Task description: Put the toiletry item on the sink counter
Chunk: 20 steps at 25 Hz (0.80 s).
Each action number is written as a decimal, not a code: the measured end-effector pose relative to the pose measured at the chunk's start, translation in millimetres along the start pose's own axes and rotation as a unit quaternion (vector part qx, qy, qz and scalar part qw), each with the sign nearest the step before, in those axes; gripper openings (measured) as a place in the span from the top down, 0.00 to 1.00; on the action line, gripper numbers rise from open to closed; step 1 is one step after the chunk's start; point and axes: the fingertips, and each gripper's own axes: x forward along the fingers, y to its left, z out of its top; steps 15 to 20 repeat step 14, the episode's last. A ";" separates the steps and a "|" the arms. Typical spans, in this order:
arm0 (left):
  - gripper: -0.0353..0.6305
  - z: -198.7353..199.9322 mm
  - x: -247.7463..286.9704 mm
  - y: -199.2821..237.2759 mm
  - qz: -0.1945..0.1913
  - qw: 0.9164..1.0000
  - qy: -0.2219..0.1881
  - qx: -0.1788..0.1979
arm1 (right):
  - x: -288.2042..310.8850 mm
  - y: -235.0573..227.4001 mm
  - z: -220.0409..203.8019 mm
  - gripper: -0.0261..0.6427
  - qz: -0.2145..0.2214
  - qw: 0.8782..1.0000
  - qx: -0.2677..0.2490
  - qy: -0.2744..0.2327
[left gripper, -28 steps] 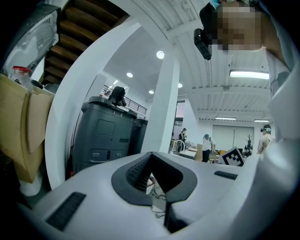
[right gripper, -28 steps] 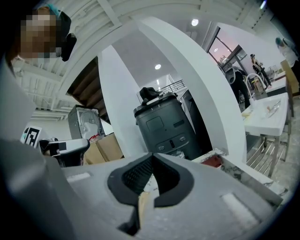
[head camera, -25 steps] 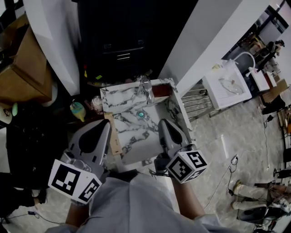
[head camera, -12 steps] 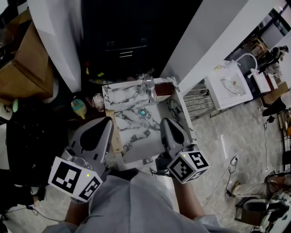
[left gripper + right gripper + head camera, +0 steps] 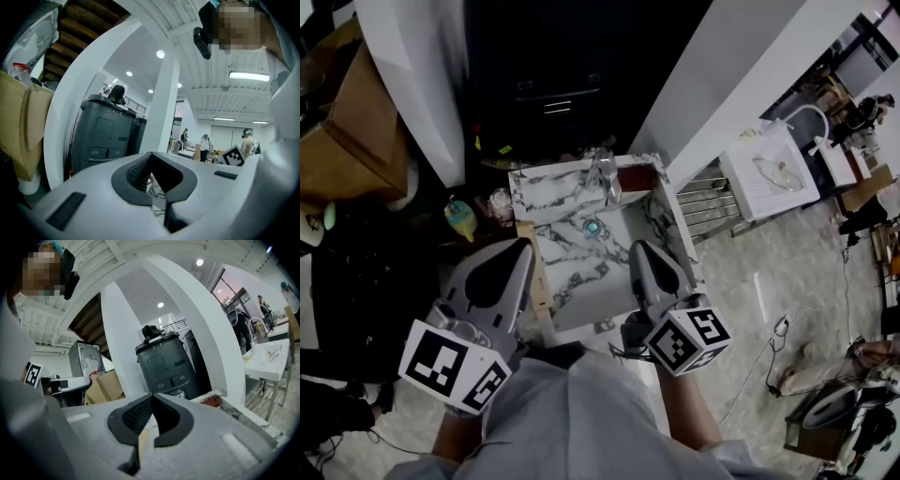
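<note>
Well, the toiletry item (image 5: 459,219) is a small teal-and-yellow thing, too tiny to name more closely. It sits in the dark area to the left of the marble table (image 5: 551,193), off the marble altogether; what it rests on is too dark to make out. Just to its right, closer to the table, is a small clear glassy object (image 5: 499,201).

The left gripper (image 5: 523,247) is the closer of the two. Its tip hangs over the table's left edge, nearer than the item and to its right, clearly apart from it with no contact. Its jaws are pressed tip to tip and hold nothing; its own view shows only a sliver of veined marble through the gap behind the tips. A tan wooden strip (image 5: 540,286) runs along that left edge, just beside the gripper.

The right gripper (image 5: 635,247) hovers over the right side of the basin (image 5: 581,267), farther from the item, with the left gripper in between. Its jaws are closed up too, and empty.

Between the two tips and a little farther off sits the teal drain (image 5: 592,227), with the faucet (image 5: 607,178) on the far rim. Beyond the table stands a dark grey machine (image 5: 553,89), a cardboard box (image 5: 342,141) lies far left, and a white washbasin (image 5: 769,173) is off to the right.
</note>
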 end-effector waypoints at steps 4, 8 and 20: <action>0.94 -0.6 -2.4 -1.0 0.000 1.000 0.001 0.000 | -1.1 4.6 -2.6 0.97 0.003 1.000 -0.005 0.007; 0.94 -1.4 -3.7 -1.2 -0.001 1.000 0.004 -0.001 | -0.6 7.2 -4.4 0.97 0.006 1.000 -0.005 0.010; 0.94 0.0 -2.0 -4.7 -0.011 1.000 0.009 0.008 | 0.4 11.3 -5.3 0.97 0.009 1.000 -0.004 0.011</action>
